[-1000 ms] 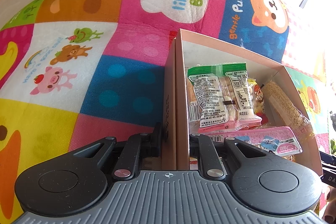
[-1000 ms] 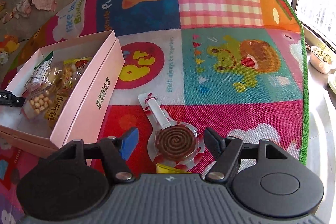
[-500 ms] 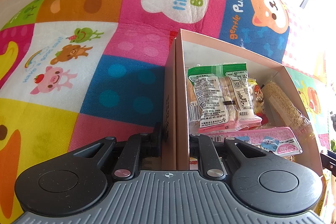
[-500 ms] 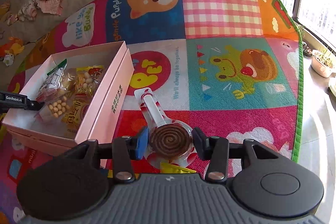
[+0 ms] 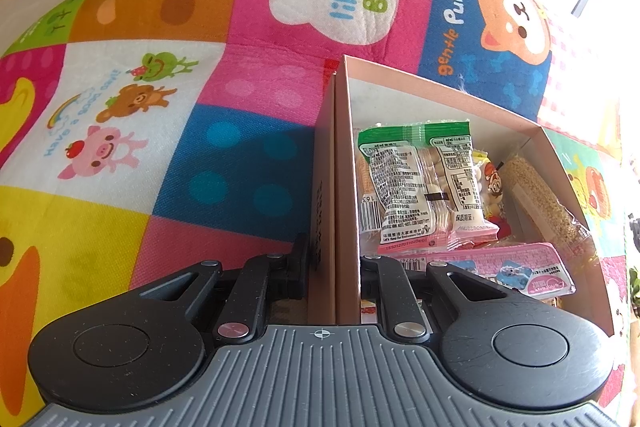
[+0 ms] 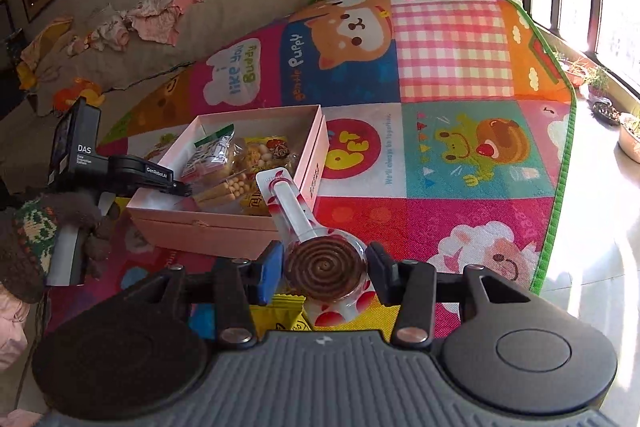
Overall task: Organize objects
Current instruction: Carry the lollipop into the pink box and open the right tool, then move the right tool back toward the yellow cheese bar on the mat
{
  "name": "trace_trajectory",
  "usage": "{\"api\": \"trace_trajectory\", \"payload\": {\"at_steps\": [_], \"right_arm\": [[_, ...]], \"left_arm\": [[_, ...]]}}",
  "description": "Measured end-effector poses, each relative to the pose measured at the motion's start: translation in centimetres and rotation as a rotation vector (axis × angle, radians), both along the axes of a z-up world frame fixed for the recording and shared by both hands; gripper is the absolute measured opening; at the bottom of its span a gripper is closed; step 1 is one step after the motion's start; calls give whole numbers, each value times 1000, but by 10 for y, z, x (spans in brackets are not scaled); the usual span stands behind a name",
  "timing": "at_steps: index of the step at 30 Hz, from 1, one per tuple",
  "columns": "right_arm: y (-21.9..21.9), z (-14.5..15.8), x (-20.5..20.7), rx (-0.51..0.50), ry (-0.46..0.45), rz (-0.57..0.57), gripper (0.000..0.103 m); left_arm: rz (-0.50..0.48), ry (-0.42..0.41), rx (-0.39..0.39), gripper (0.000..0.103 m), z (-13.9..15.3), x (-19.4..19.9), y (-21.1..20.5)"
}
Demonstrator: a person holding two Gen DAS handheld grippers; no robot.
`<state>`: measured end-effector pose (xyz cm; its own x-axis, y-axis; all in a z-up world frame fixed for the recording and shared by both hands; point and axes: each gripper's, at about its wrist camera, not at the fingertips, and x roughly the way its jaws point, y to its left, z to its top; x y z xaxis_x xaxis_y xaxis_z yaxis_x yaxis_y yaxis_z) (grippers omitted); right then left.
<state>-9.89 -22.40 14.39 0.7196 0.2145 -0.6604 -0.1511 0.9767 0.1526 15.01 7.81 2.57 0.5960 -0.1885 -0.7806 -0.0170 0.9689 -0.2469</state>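
on the far left of the right wrist view a hand in a brown knitted glove (image 6: pixel 60 223) holds the left gripper (image 6: pixel 178 188), and its tip meets the near left wall of the pink box (image 6: pixel 208 223). in the left wrist view the left gripper (image 5: pixel 334 267) is closed on this wall: one finger (image 5: pixel 300 259) is outside it and the other is inside, and both press on the thin cardboard. the box stands open on the colourful play mat (image 5: pixel 140 107).

inside the box lie several snack packs. a clear pack with a green top (image 5: pixel 416 183) is at the left, near the held wall. a yellow pack of small round biscuits (image 6: pixel 266 153) is further right, and a sesame bar (image 5: pixel 540 199) lies along the right wall. a flat pink packet (image 5: pixel 500 267) lies at the near end.

to the right of the box, the right gripper (image 6: pixel 323 269) has closed on a wrapped spiral lollipop (image 6: pixel 324 267). both pads touch the round brown disc, and the white stick points away, toward the box. the lollipop is above the mat, near the near right corner of the box. below it a yellow packet (image 6: pixel 284 311) lies on the mat.
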Motion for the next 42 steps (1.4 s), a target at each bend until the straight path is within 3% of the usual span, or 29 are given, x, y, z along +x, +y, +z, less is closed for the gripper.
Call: {"api": "trace_trajectory", "payload": {"at_steps": [5,11,15,23,26,30,34,42], "right_arm": [[23,24,-3,24,-53,92,45],[69,42,14,-121,-126,257,45],[98,39,31,-204,-153,355,45],[131,20,64,-292,-212,427,45],[135,10,74,-306,-197,438,45],[130,0,77,-307,-170,416,53],[116,-6,70,-307,-152,388,63],[73,-23,46,-286,-56,296,70]], "left_arm": [[-3,1,-7,17,0,0,1],[-15,3,-8,18,0,1,2],[-10,2,-20,18,0,1,3],[-11,0,-27,18,-1,0,5],[-9,-1,-31,19,-1,0,5],[-9,-3,-33,19,-1,0,5],[-9,-4,-30,19,-1,0,5],[-9,-4,-30,19,-1,0,6]]}}
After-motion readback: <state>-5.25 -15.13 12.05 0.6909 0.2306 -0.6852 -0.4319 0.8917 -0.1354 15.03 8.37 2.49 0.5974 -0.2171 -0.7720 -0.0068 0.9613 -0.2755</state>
